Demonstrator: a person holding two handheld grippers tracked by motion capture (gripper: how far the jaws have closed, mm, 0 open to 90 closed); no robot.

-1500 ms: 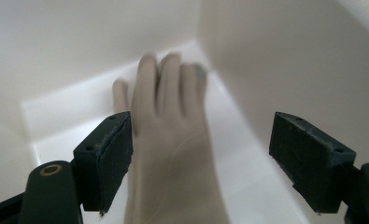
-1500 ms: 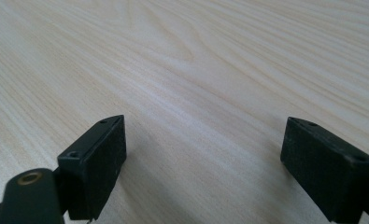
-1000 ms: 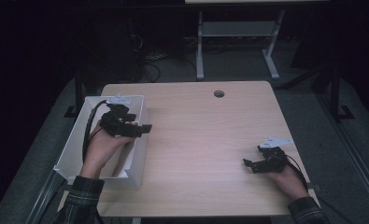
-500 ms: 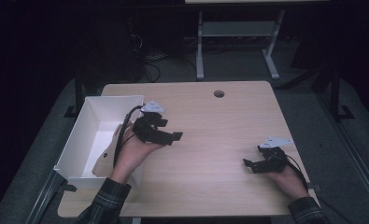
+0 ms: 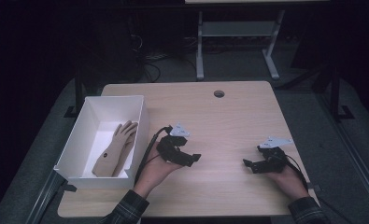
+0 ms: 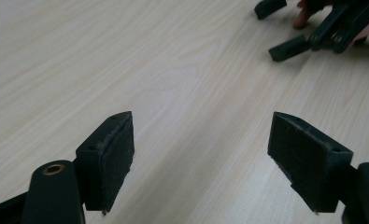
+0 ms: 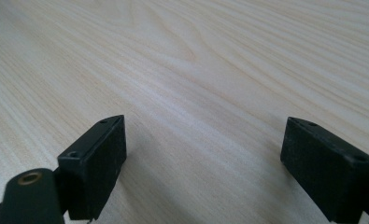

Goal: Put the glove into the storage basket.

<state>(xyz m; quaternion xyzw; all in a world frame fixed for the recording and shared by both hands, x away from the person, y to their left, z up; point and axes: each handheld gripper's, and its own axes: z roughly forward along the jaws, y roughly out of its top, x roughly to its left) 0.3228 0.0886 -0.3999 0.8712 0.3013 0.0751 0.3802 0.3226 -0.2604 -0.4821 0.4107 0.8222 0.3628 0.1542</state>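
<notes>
Wooden hand (image 5: 114,149) lies in white box (image 5: 74,144), its wrist end hidden.

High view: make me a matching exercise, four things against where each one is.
Things:
1. wooden hand model
2. white box
3. left tool
4. right tool

Places:
A. near the table's right edge, jaws apart
B. lying inside the box
C. on the table's left edge
D. just right of the box, jaws apart, nothing between them

Pairs: 1-B, 2-C, 3-D, 4-A
</notes>
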